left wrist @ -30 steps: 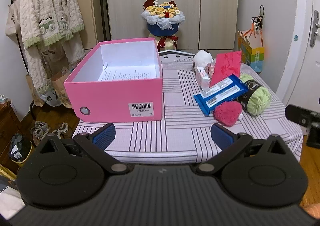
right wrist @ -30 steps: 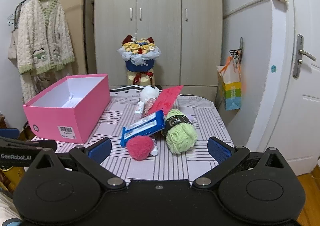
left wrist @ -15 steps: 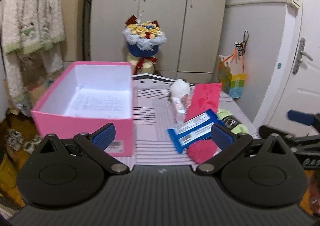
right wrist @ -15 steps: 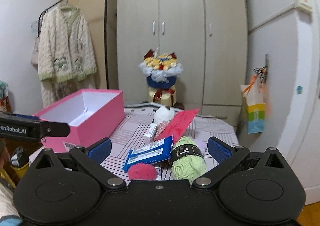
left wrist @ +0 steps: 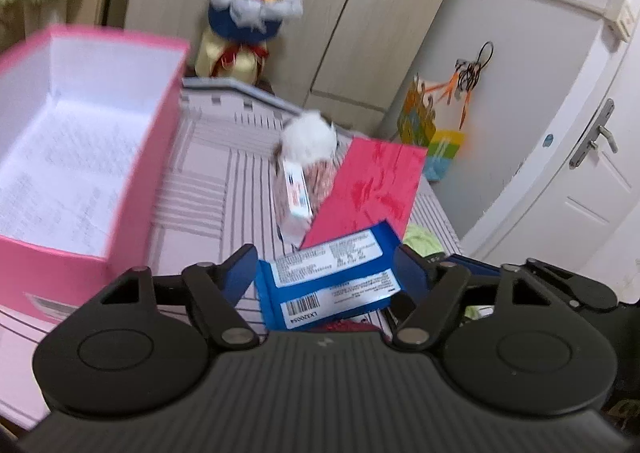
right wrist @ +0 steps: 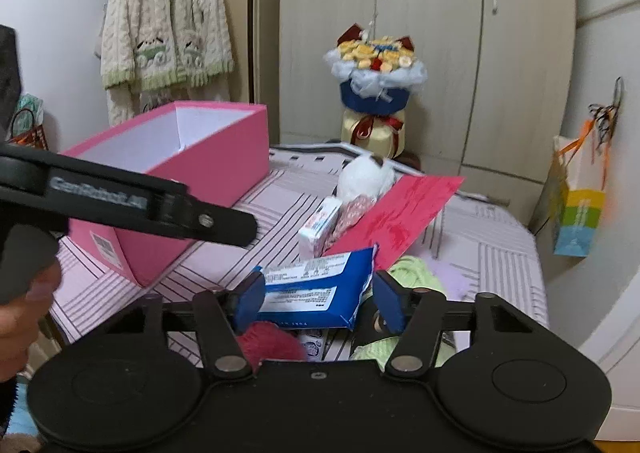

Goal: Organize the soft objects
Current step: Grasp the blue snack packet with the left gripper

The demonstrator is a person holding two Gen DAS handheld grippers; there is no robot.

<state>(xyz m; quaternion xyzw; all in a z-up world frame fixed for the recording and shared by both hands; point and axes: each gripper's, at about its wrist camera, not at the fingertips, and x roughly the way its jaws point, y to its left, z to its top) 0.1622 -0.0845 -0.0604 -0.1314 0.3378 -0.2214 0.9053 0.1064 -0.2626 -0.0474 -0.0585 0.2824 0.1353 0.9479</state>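
Both grippers hover over the clutter at the near edge of the striped table (right wrist: 496,237), jaws closing with nothing yet pinched. From the left gripper (left wrist: 326,273), the blue-and-white plastic packet (left wrist: 332,277) sits framed between the pads; the right gripper (right wrist: 316,295) frames the same packet. This looks like the reach before a first pick. The fuzzy red pom-pom (right wrist: 268,341) lies at six o'clock, the green yarn ball (right wrist: 416,277) at four o'clock, both half hidden. Next, one soft item must be singled out for the open pink cardboard box (right wrist: 208,181) at ten o'clock. Motion blur smears the left view.
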